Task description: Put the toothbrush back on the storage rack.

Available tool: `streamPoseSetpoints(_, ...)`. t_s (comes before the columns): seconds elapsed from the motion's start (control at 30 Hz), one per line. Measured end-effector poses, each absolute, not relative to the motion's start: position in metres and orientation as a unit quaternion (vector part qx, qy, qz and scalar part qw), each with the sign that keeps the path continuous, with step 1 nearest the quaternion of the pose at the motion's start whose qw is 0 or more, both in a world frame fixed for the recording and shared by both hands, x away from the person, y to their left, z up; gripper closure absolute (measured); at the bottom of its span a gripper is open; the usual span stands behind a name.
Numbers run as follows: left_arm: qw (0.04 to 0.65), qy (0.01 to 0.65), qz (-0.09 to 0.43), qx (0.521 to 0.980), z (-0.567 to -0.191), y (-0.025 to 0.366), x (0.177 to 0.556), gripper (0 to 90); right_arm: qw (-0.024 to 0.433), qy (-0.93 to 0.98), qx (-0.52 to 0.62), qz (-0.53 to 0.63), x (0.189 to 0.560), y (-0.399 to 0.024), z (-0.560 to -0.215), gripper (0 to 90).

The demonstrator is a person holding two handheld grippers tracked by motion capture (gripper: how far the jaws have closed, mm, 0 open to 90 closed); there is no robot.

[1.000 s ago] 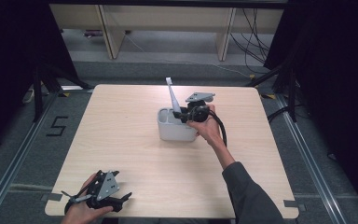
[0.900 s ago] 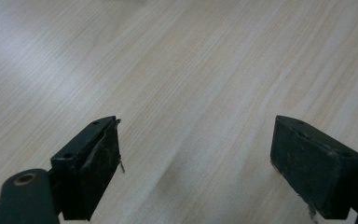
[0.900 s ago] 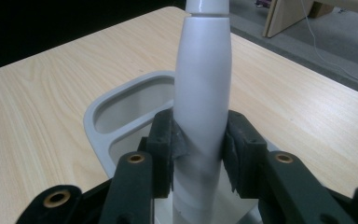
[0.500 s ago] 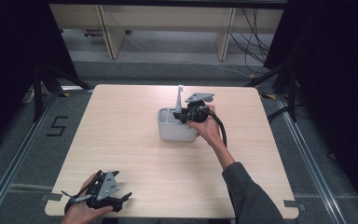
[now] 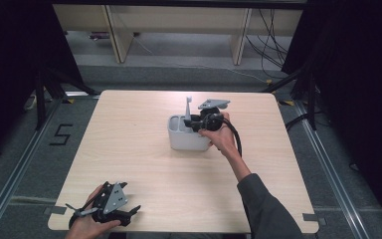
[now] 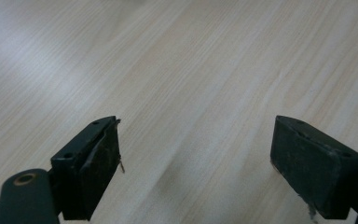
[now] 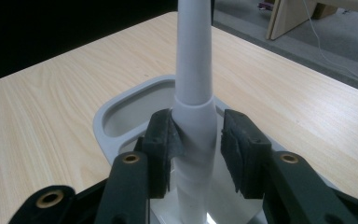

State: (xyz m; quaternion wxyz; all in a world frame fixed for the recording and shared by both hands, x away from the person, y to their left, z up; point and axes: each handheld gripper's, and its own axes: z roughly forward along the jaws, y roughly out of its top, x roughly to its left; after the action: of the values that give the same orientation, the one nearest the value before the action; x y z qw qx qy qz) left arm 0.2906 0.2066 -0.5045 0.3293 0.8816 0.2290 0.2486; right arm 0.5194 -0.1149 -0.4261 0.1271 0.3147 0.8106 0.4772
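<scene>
A white utensil handle point(image 5: 188, 107) stands upright in a grey compartmented holder point(image 5: 189, 142) on the far middle of the table. My right gripper point(image 5: 194, 122) reaches over the holder's rim from the right. In the right gripper view the handle point(image 7: 194, 56) rises between the pads of the right gripper point(image 7: 196, 128). The left pad touches it and a thin gap shows at the right pad point(image 7: 233, 140), as the jaws have just been opening. My left gripper point(image 5: 127, 201) rests at the table's near left corner. It stands open point(image 6: 196, 149) over bare wood, nothing between its fingers.
The holder's rim point(image 7: 121, 105) curves around an empty compartment left of the handle. The wooden tabletop point(image 5: 129, 149) spreads wide between the two hands. Shelving and cables lie on the floor beyond the far edge.
The white handle swung from leaning left to upright in the holder and sits slightly lower. The right jaws parted a little around it. The left hand kept still.
</scene>
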Motion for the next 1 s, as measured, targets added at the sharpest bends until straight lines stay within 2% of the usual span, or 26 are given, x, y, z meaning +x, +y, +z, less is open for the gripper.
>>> streamPoseSetpoints(0.03,0.329,0.229,0.249,0.882,-0.504,0.207,0.291,15.2,0.146,0.813,0.305,0.473,0.52,-0.116,-0.426,63.2)
streamPoseSetpoints(0.13,0.329,0.229,0.249,0.882,-0.504,0.207,0.291,15.2,0.134,0.814,0.301,0.477,0.52,-0.115,-0.426,62.2)
streamPoseSetpoints(0.63,0.334,0.228,0.251,0.88,-0.503,0.207,0.291,15.2,0.146,0.806,0.301,0.488,0.516,-0.118,-0.42,54.3)
streamPoseSetpoints(0.7,0.335,0.23,0.249,0.879,-0.504,0.207,0.291,15.2,0.134,0.809,0.307,0.483,0.515,-0.119,-0.419,52.3)
streamPoseSetpoints(0.73,0.334,0.23,0.25,0.879,-0.504,0.207,0.291,15.2,0.146,0.807,0.302,0.486,0.515,-0.119,-0.418,52.1)
streamPoseSetpoints(1.0,0.333,0.228,0.25,0.88,-0.503,0.207,0.291,15.2,0.144,0.801,0.31,0.492,0.511,-0.122,-0.414,50.9)
